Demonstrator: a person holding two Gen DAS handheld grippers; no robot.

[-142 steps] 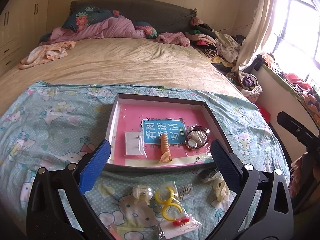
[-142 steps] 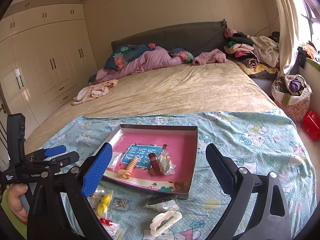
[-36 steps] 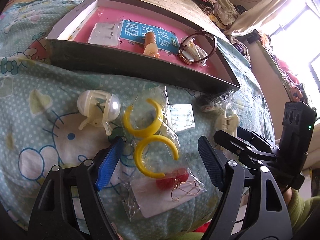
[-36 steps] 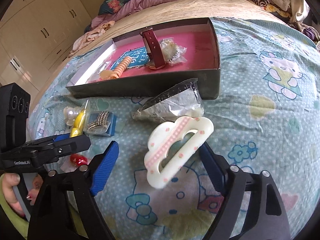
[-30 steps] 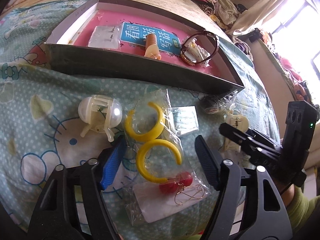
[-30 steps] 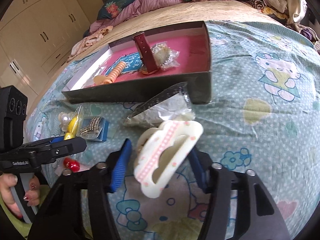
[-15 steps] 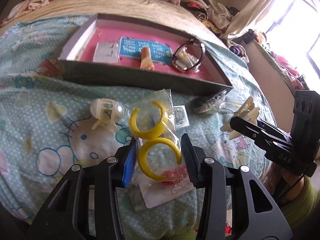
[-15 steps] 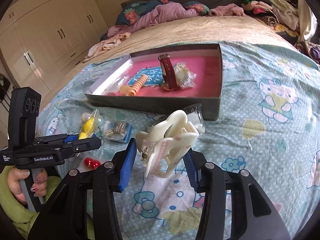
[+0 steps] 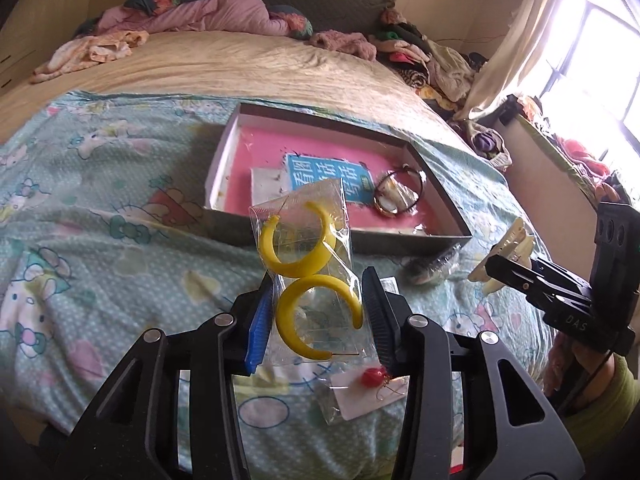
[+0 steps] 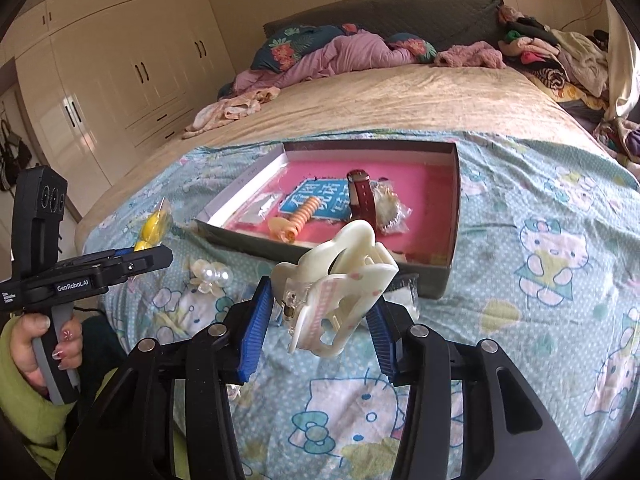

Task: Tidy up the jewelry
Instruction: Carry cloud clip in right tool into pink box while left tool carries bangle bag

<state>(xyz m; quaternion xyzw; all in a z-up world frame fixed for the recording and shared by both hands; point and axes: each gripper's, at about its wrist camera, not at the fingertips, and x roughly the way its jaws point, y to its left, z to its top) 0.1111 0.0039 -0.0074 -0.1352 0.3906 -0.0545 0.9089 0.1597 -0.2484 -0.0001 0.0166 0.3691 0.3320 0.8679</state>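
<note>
Left wrist view: "DAS" reads on the right claw's (image 9: 505, 264) side; blue card (image 9: 327, 178) in the tray (image 9: 224, 160) carries Chinese characters, not legible to me. Left claw (image 9: 318, 312) pinches the clear earring bag (image 9: 308, 264) with two yellow hoops, held above the bedsheet (image 9: 100, 240), long axis pointing up and away toward the tray. Red earring packet (image 9: 368, 390) lies on the sheet just below the claw.

Right wrist view: "GenRobot.AI" label on the left claw's body. Right claw (image 10: 320, 320) is clamped on the cream hair clip (image 10: 340, 288), lifted off the sheet, long axis tilted up-right toward the tray (image 10: 454, 200). Watch (image 10: 362, 200) stands inside the tray.
</note>
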